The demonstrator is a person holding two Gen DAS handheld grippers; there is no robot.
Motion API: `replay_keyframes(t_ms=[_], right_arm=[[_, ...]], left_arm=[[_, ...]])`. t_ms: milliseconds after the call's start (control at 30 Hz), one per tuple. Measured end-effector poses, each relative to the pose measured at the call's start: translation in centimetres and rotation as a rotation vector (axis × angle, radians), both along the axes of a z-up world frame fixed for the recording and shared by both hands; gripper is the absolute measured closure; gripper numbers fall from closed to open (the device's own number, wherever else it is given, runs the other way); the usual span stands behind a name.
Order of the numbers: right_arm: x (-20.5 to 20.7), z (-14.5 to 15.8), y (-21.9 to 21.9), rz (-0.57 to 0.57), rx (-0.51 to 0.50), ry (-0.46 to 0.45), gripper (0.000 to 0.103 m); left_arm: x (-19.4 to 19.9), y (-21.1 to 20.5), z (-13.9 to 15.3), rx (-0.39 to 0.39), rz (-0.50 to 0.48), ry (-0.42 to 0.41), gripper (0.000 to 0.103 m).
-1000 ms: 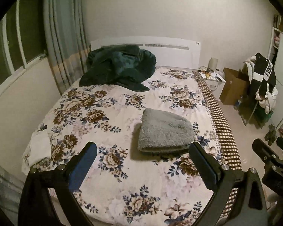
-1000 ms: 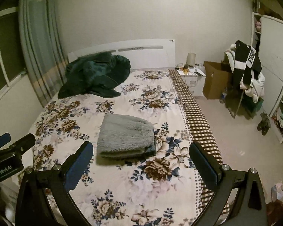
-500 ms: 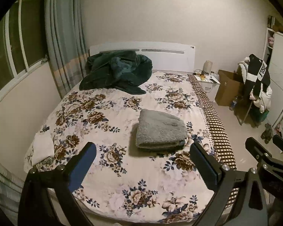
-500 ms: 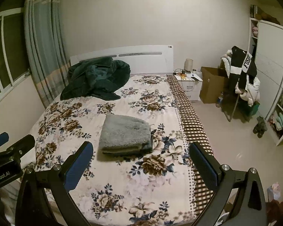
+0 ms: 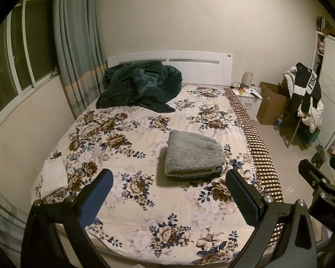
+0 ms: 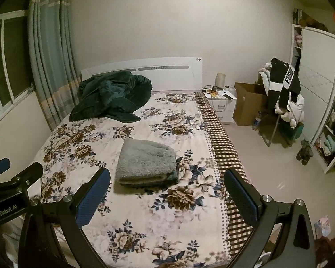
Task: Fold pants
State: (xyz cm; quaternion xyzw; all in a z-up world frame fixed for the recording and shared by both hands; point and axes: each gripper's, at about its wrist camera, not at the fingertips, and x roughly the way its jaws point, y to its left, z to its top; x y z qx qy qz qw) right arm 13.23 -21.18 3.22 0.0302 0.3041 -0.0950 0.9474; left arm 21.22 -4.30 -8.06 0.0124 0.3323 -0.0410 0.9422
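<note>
While both tools are hovering above the foot of the bed, the fluffy grey folded pants [image 5: 193,154] are lying in a neat stack on the floral cream bedspread [image 5: 114,134], well clear of either one. Left gripper [image 5: 167,193] is hanging with fingers spread wide, gripping nothing. Right gripper [image 6: 167,192] is likewise gaping apart. Rumpled dark green blanket [image 6: 114,96] is sitting by the white headboard [image 6: 143,69].

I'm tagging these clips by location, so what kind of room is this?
A bedroom in a home, most likely. A bed with a floral cover fills the view, folded grey pants lie on it, a white nightstand stands beside the headboard, and a wardrobe lines the far wall.
</note>
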Motion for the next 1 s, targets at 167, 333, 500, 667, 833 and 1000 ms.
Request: replay_keyframes(t_ms=[167,333,500,667,833,1000], right_arm=[[0.1,0.0,-0.1,0.002,0.005,0.002,0.0],[0.3,-0.1,-0.2,0.0,0.01,0.006,0.0],[0.3,-0.2,-0.3,0.006,0.021,0.011,0.0],[0.3,-0.1,-0.2,0.012,0.018,0.013,0.0],[0.3,-0.1,-0.1,0.014,0.018,0.011,0.0],[0.3,-0.1,0.0,0.017,0.021,0.013,0.0]], left_arm=[[-0.3,0.0,0.0,0.001,-0.002,-0.008,0.0],[-0.3,0.0,0.1,0.001,-0.004,-0.01,0.0],[-0.3,0.1,0.1,-0.001,-0.007,-0.008,0.0],[-0.3,0.3,0.3,0.003,-0.006,-0.006,0.0],[-0.4,0.4,0.4,0.003,0.0,-0.005,0.0],[-1.1,0.4,0.4,0.003,0.014,0.003,0.0]])
